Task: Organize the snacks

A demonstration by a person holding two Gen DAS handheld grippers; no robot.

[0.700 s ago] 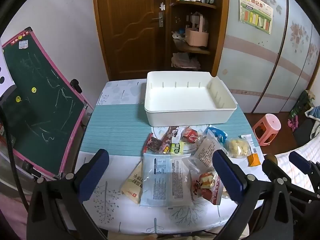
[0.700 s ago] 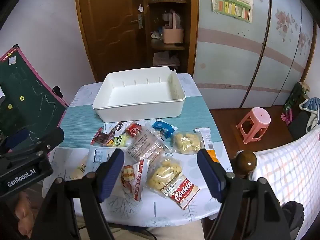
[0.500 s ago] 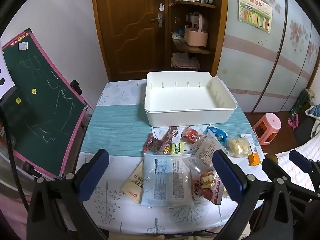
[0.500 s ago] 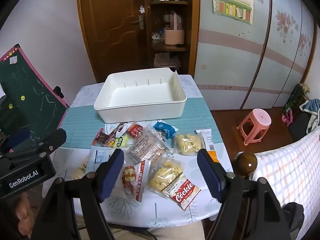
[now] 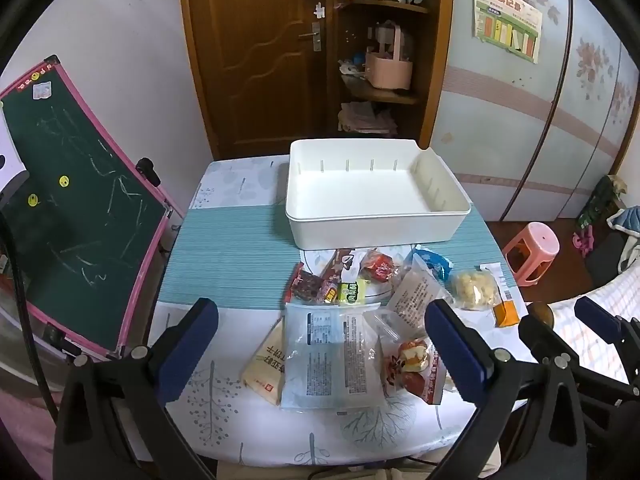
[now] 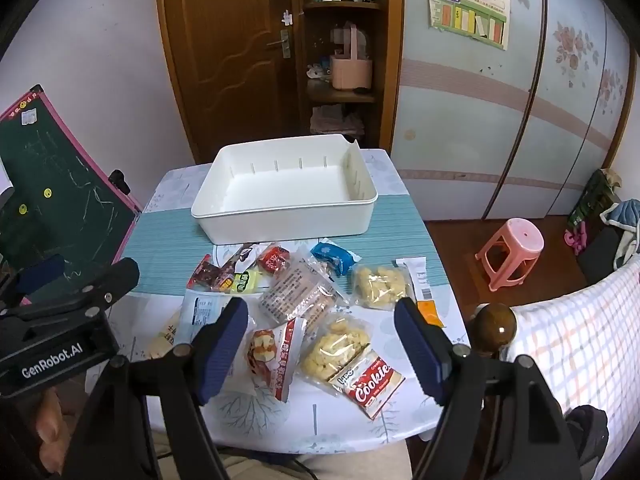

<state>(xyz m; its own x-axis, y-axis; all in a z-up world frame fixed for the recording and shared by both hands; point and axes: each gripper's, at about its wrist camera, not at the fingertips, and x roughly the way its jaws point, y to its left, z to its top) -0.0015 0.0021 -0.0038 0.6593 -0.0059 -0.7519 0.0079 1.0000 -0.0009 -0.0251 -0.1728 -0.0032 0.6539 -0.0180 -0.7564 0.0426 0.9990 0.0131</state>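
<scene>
An empty white bin (image 5: pixel 376 236) (image 6: pixel 280 222) stands at the far side of a small table. In front of it lie several snack packets: a pale blue packet (image 5: pixel 330 360), a yellow one (image 5: pixel 266 364), a red fruit packet (image 5: pixel 416 364) (image 6: pixel 272 354), a Cookie packet (image 6: pixel 366 382), clear bags of yellow puffs (image 6: pixel 378 284), small red and green sweets (image 5: pixel 332 286). My left gripper (image 5: pixel 320 346) hovers open above the near packets. Over the fruit and cookie packets hangs my right gripper (image 6: pixel 322 346), open too. Neither holds anything.
A green chalkboard with a pink frame (image 5: pixel 76 216) leans at the table's left. A pink stool (image 6: pixel 512 250) stands on the floor to the right, beside a checked cloth and a round brown knob (image 6: pixel 494 326). Behind are a wooden door and shelves.
Both views have shifted only slightly; the packets and bin lie where they were, and both grippers stay open.
</scene>
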